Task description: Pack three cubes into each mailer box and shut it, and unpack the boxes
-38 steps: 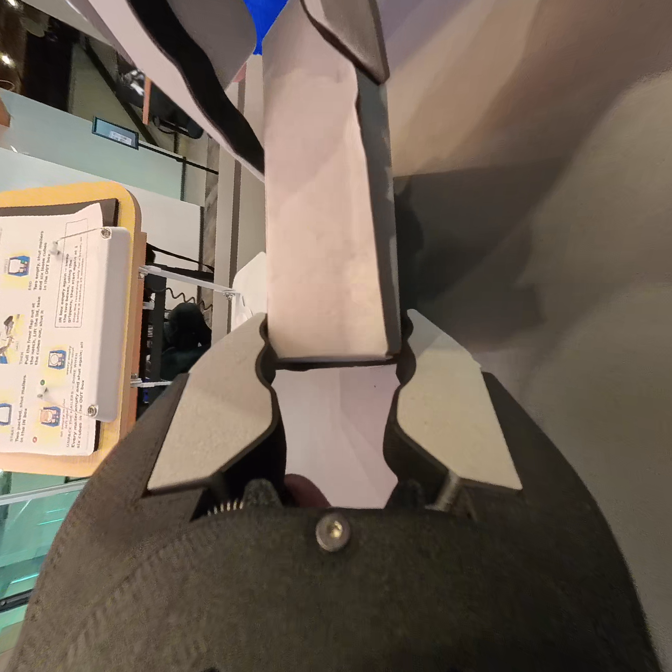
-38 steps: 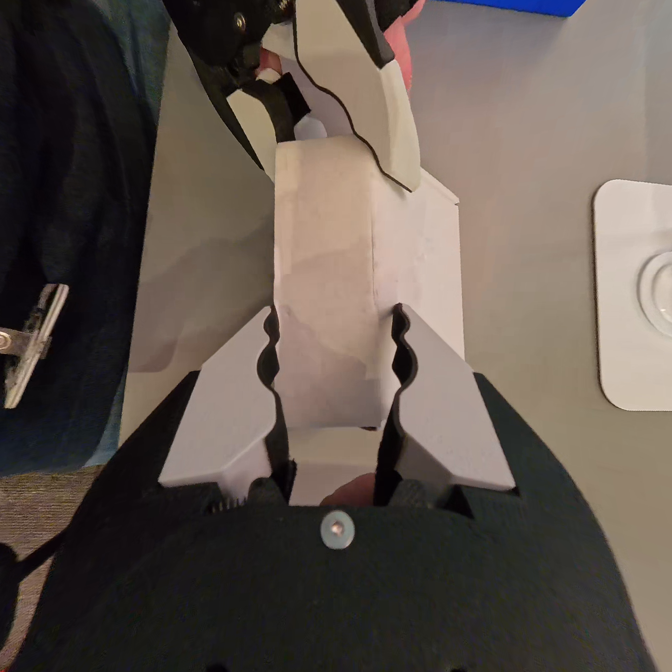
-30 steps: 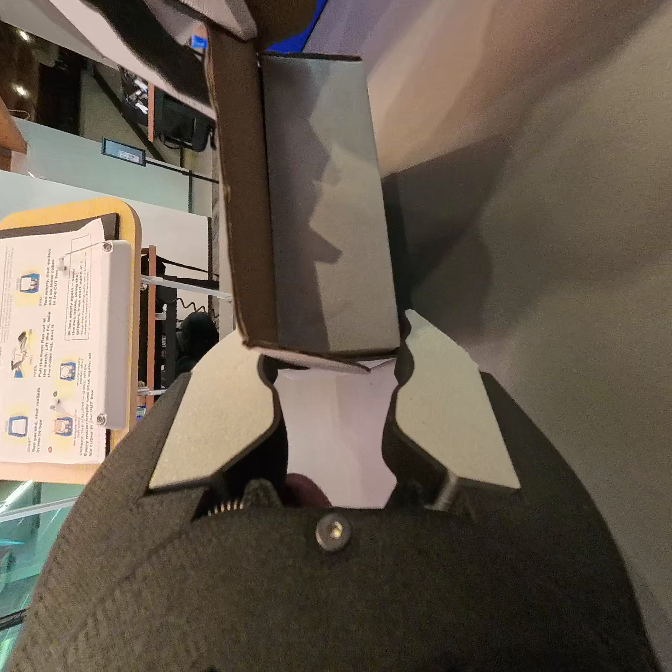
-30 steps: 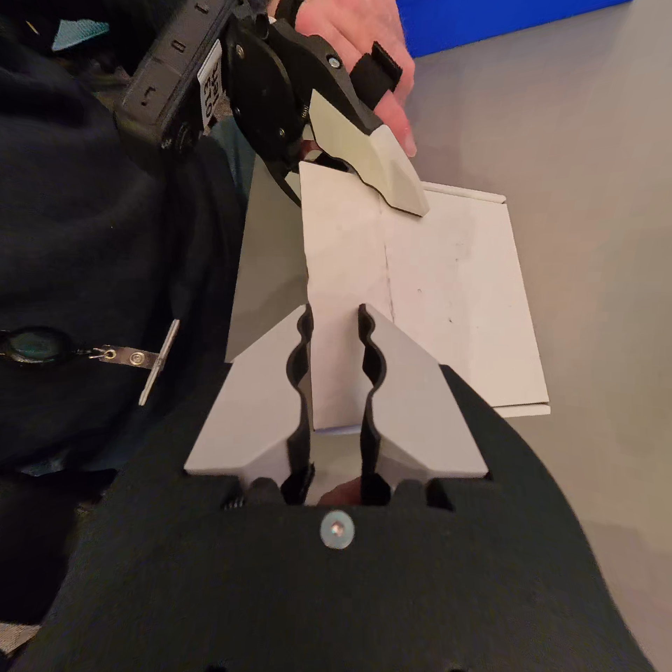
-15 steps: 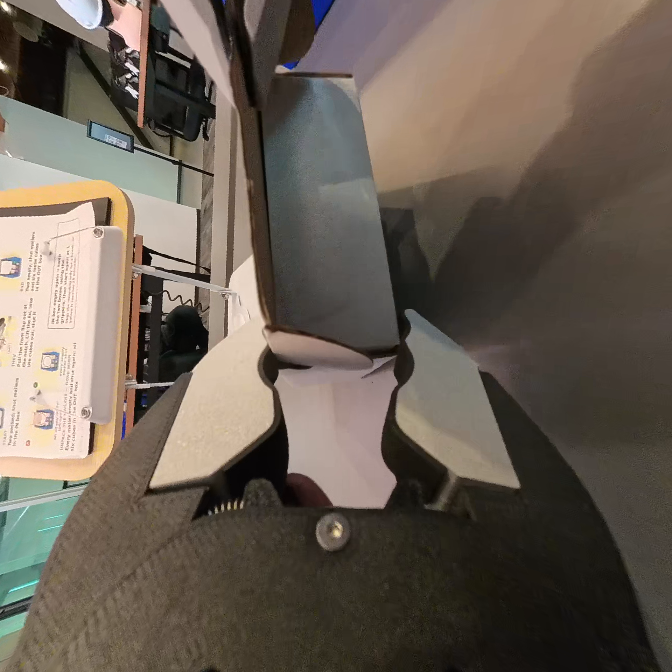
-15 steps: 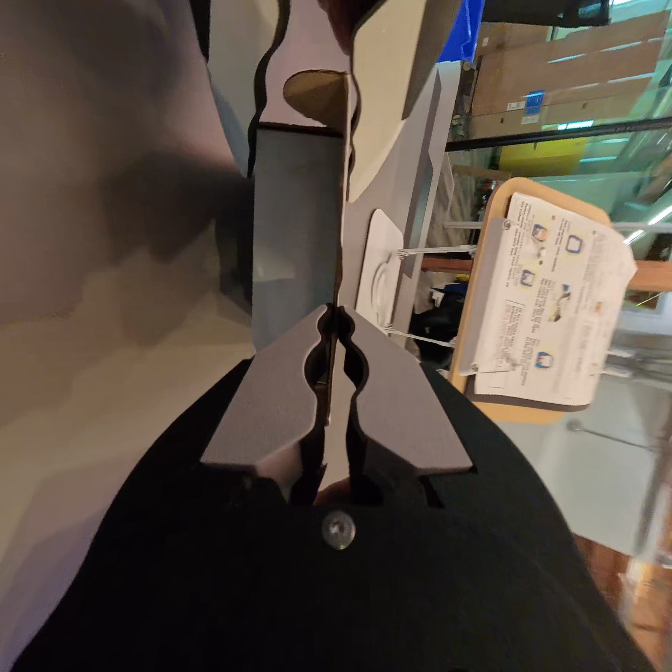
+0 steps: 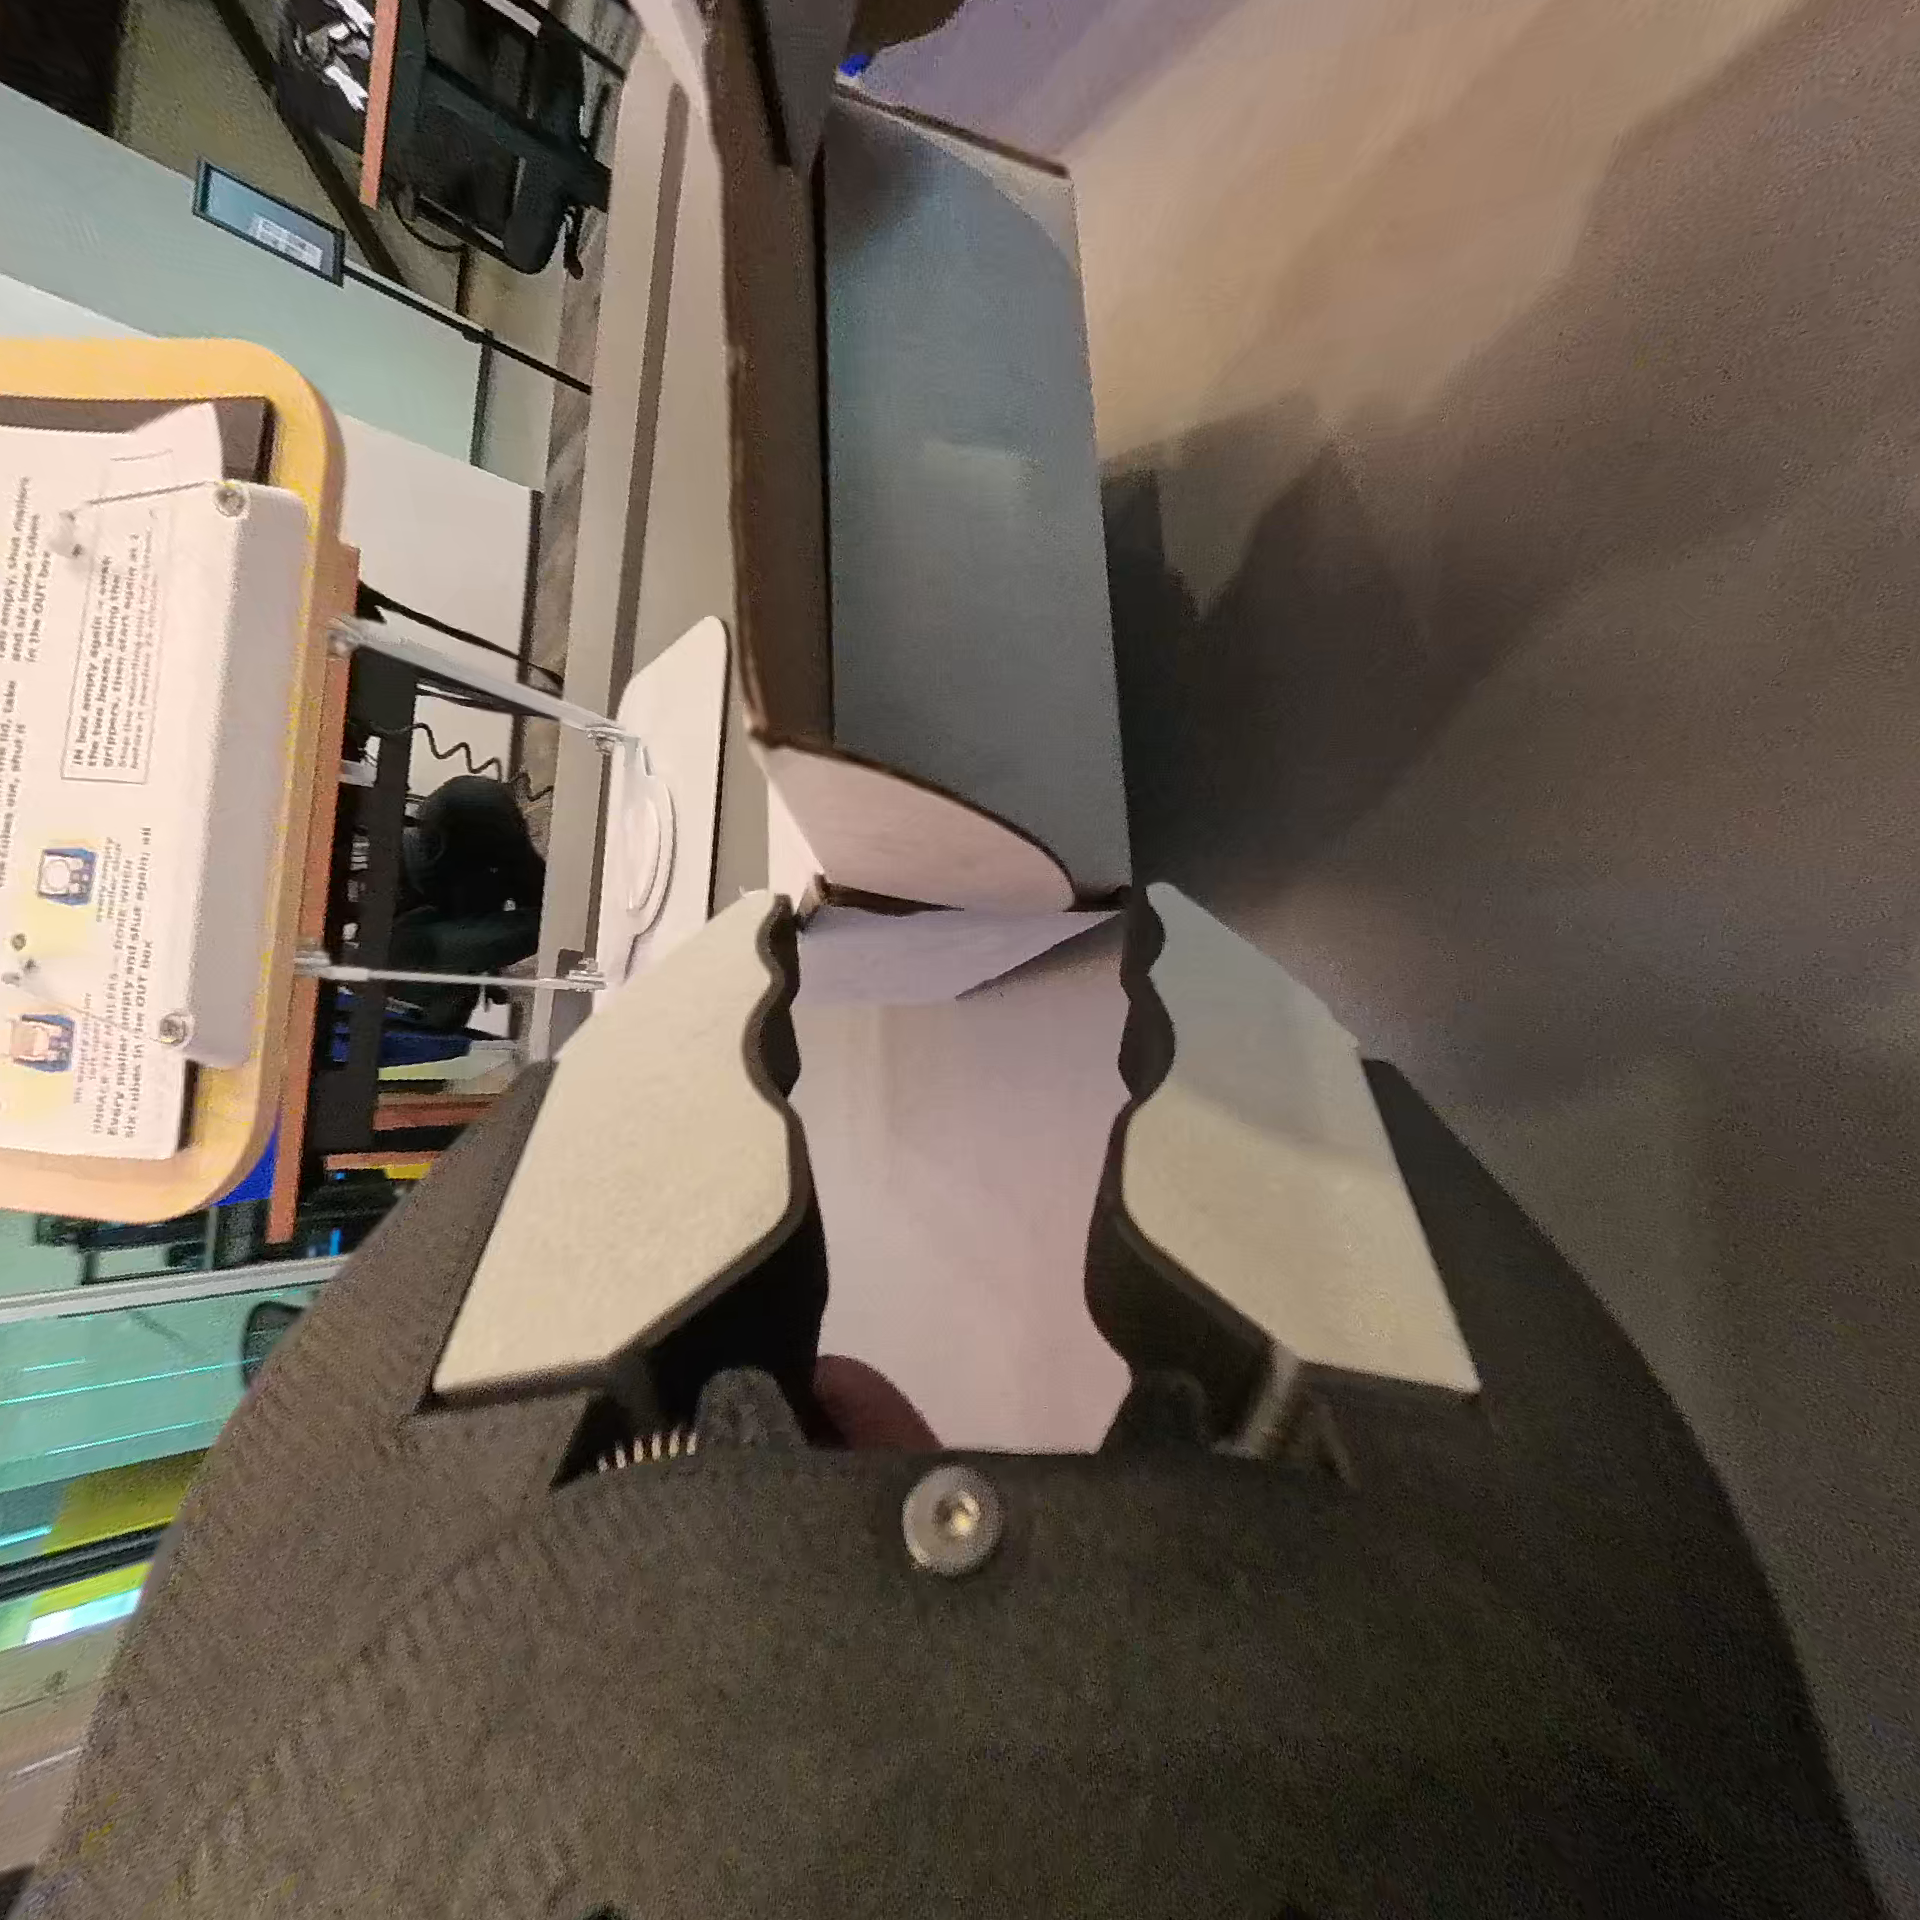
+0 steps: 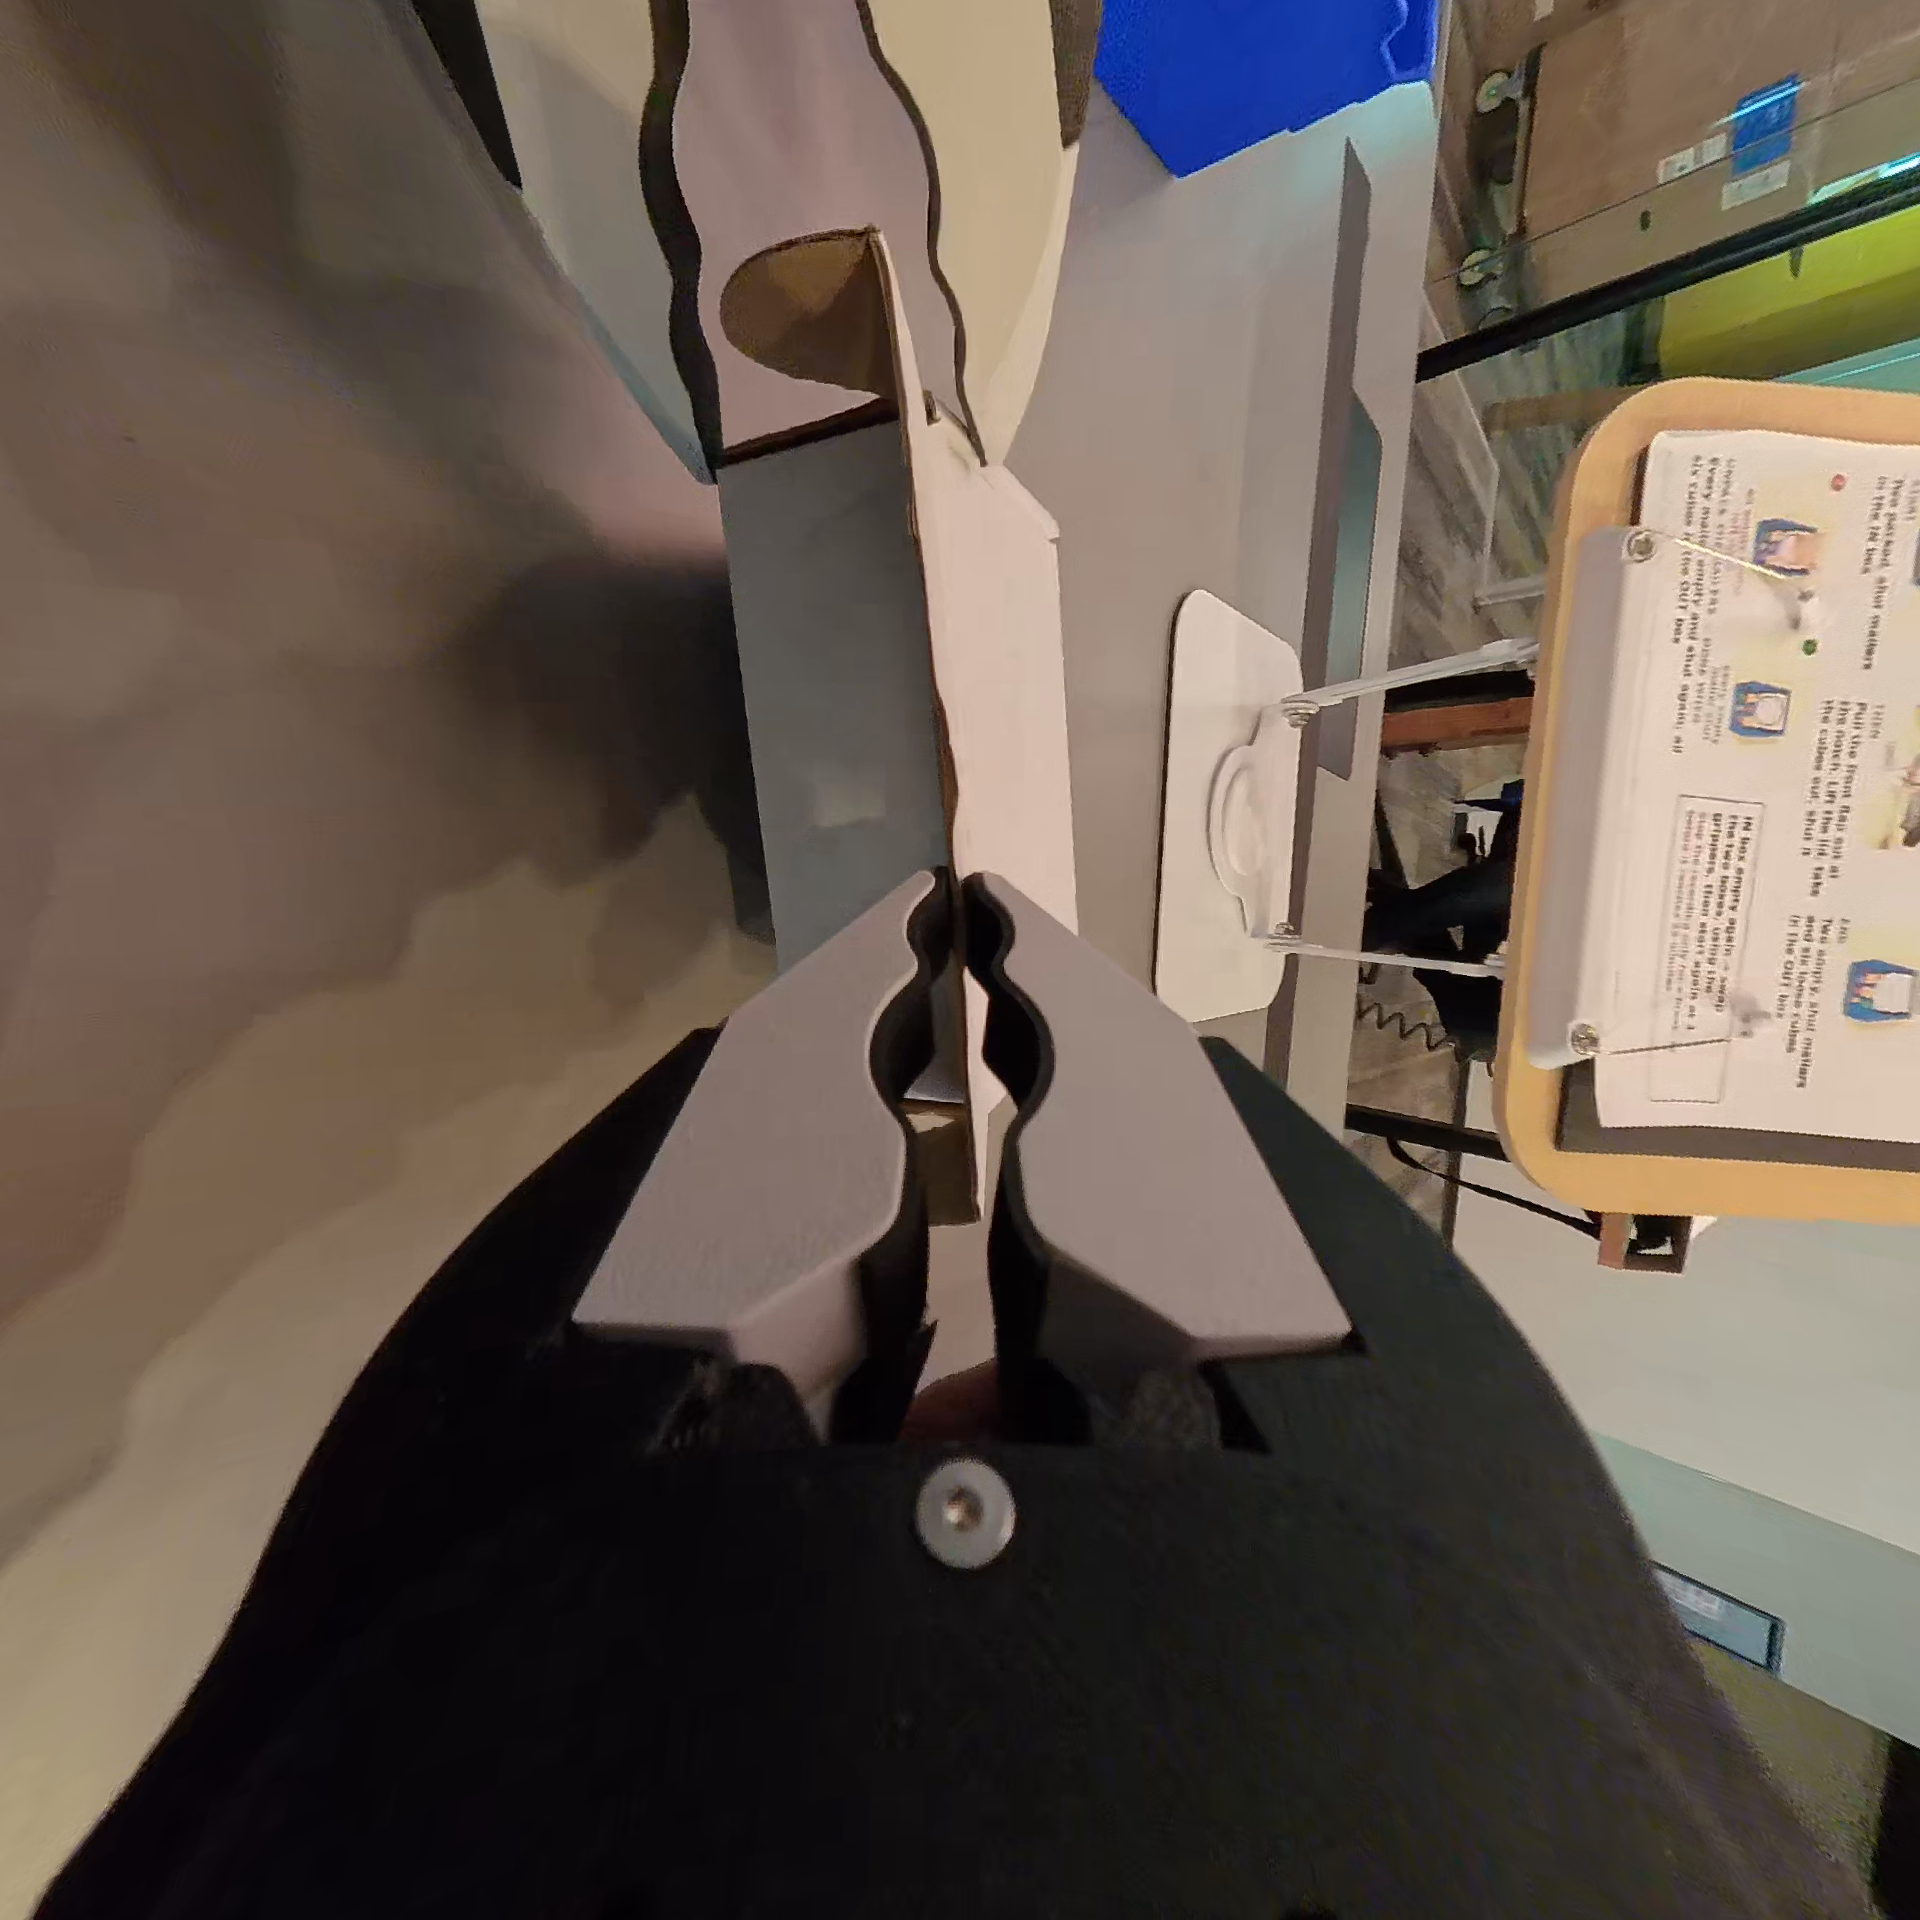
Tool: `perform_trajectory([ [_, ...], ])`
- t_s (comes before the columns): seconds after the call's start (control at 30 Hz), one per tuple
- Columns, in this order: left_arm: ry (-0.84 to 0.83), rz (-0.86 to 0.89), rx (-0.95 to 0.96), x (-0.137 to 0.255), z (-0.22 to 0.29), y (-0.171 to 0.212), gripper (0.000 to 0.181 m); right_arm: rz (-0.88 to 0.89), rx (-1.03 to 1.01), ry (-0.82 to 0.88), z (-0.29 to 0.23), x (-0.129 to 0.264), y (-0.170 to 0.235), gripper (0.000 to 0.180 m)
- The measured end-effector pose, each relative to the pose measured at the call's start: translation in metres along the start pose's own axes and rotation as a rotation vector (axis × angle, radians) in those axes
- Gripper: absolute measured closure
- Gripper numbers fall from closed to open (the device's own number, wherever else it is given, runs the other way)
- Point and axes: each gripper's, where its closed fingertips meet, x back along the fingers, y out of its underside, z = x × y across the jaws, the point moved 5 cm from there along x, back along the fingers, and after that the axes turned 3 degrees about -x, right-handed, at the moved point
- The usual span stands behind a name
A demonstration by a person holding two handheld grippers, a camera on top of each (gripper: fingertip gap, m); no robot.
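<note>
A white mailer box [image 7: 956, 520] is held off the grey table, turned on its side. My left gripper [image 7: 956, 914] is shut across the box's thickness at one end, where a rounded tuck flap [image 7: 914, 842] sticks out. My right gripper [image 8: 956, 883] is shut on the thin edge of the box's lid [image 8: 1008, 675] at the other end, beside the box's shaded wall [image 8: 831, 623]. The left gripper's fingers [image 8: 1003, 208] show at the far end in the right wrist view. The lid stands slightly apart from the body. No cubes are in view.
The grey table [image 7: 1558, 520] lies behind the box. A white pad with a round dish [image 8: 1226, 810] sits near the table edge and also shows in the left wrist view [image 7: 665, 810]. A wood-framed instruction board [image 8: 1714, 810] stands beyond it. A blue bin [image 8: 1247, 73] is farther back.
My right gripper went from spanning the box to pinching its lid edge. The box was turned onto its side. The lid has parted a little and the tuck flap now shows.
</note>
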Motion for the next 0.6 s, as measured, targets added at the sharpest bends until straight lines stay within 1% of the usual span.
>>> perform_trajectory([
  [0.2,0.000,-0.012,-0.055,-0.002,0.002,0.001,0.122,0.030,-0.134,-0.061,0.004,0.001,0.002,0.180],
  [0.23,-0.005,-0.013,-0.070,-0.002,0.002,0.001,0.127,0.041,-0.160,-0.073,0.006,0.001,0.003,0.180],
  [0.27,-0.017,-0.005,-0.079,-0.001,0.001,0.001,0.135,0.052,-0.193,-0.082,0.008,0.001,0.004,0.179],
  [0.43,-0.017,-0.004,-0.082,-0.002,-0.001,0.001,0.132,0.067,-0.313,-0.153,0.016,0.000,0.007,0.179],
  [0.53,-0.019,-0.008,-0.096,-0.003,-0.001,0.000,0.131,0.058,-0.343,-0.179,0.015,-0.001,0.008,0.179],
  [0.6,-0.007,0.009,-0.072,-0.001,0.001,0.000,0.132,0.062,-0.384,-0.201,0.014,-0.001,0.011,0.179],
])
